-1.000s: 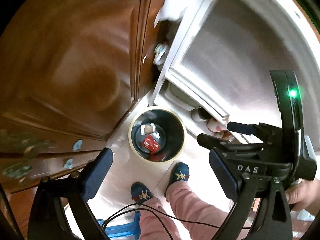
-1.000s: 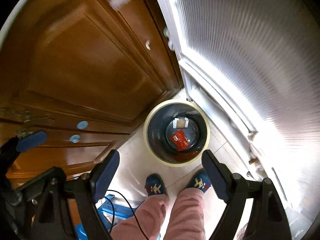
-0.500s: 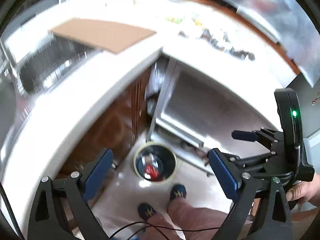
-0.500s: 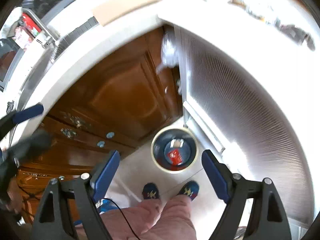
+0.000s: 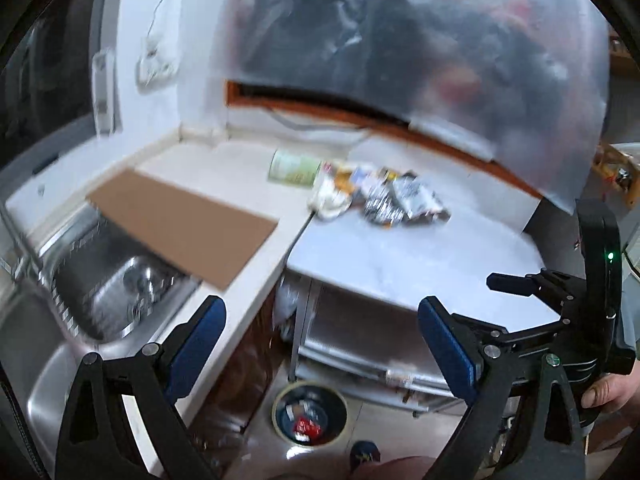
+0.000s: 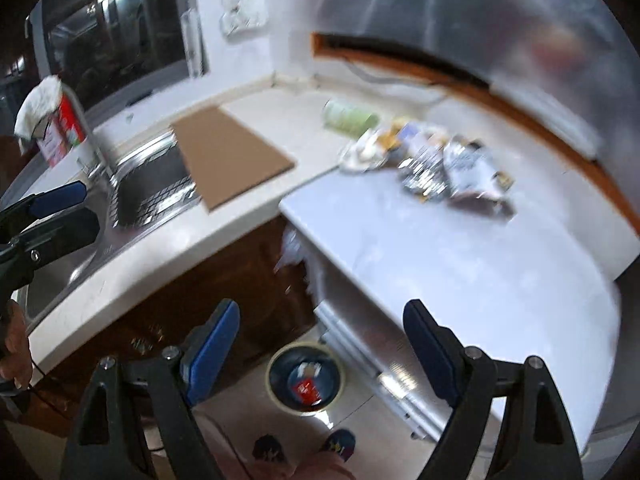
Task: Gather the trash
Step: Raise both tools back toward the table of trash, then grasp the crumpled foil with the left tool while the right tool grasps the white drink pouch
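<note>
Both tools raised, countertop now visible

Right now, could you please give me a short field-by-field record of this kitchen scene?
left gripper: open, empty
right gripper: open, empty
trash pile: crumpled wrappers and paper on the white countertop
green can: lying on its side beside the pile
trash bin: on the floor below the counter, holds a red wrapper and some paper
cardboard sheet: partly over the sink
image quality: motion-blurred, labels unreadable
</note>
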Motion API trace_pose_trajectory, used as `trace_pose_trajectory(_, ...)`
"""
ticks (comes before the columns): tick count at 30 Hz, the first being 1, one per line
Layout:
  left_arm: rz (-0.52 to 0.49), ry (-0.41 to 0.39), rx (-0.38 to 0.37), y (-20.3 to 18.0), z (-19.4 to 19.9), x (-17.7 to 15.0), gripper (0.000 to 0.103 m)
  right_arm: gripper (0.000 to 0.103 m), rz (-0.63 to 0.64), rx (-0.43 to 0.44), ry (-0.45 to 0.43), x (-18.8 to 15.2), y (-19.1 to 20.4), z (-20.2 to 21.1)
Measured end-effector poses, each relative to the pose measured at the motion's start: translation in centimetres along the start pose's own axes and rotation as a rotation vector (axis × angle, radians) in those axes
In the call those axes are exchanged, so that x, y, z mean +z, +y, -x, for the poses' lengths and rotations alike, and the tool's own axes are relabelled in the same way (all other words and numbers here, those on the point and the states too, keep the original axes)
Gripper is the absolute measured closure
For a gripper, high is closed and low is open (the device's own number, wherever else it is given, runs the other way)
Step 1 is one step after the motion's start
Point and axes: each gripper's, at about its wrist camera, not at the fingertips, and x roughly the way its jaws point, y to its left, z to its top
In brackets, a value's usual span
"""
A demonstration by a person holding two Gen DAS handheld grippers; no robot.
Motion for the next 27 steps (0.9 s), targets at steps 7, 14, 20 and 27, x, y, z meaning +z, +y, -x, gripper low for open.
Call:
trace_pose_trajectory(7,-0.019,-0.064,0.002,-1.4,-0.8,4.2,0.007,0.018,-0.002,-0.094,-0.089,3.7,-3.2,2.3)
trace_pose_trajectory(14,0.047,-0.037,0.052,-1.2,-5.4,7.5,0.007,0.018,-0.044,-0.115,-0.104,7.0,-9.4,-0.2)
trace_pose_trajectory(20,0.128,0.068,0.011,-1.5,-12.7,10.4,0.007,0.018,-0.102,-0.066,-0.052,9.8,-15.9,-4.8)
trace_pose_trajectory(27,0.127,0.178,-0.005,-4.2,-21.0,12.3,0.007,0.019,-0.193,0.02,0.036,12.1,-23.1,-11.0)
